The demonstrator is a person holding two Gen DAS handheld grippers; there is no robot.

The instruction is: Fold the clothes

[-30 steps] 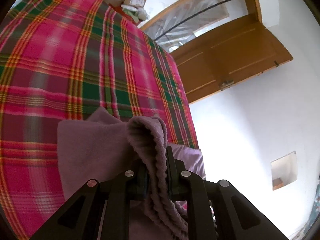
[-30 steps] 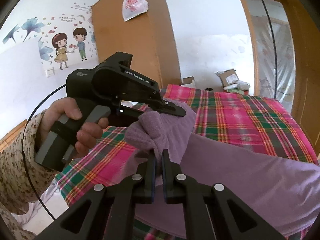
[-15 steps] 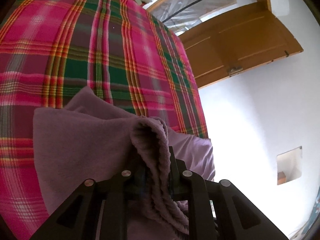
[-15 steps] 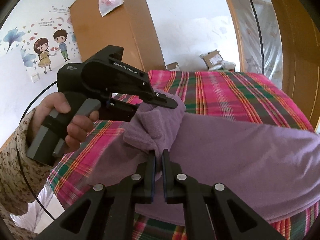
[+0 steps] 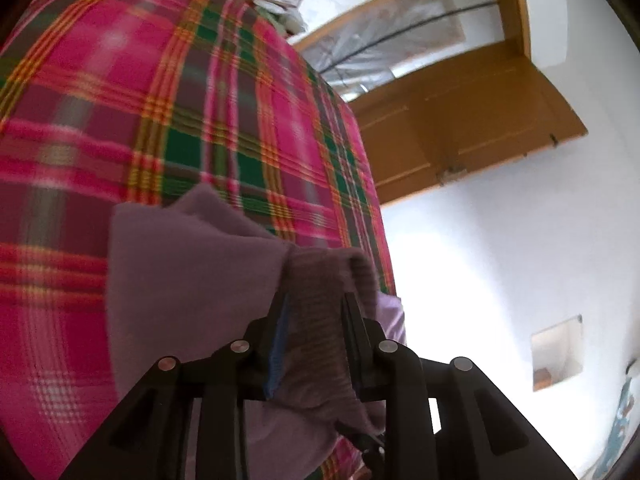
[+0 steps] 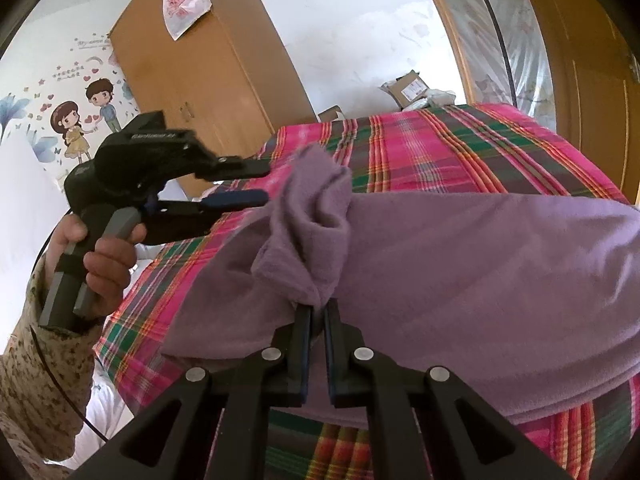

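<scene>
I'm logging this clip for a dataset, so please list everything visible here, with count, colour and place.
purple garment: one, purple, lying on the bed
plaid blanket: one, pink and green, covering the bed
wardrobe: one, brown, by the far wall
plastic bag: one, white and pink, atop the wardrobe
cardboard box: one, brown, beyond the bed
door: one, brown, open
left gripper: black, open, beside the garment's bunched corner
right gripper: black, shut on the garment

Your left gripper (image 6: 262,184) has spread its fingers and let go of the purple garment (image 6: 460,264), whose bunched corner now slumps at its 3 o'clock.
</scene>
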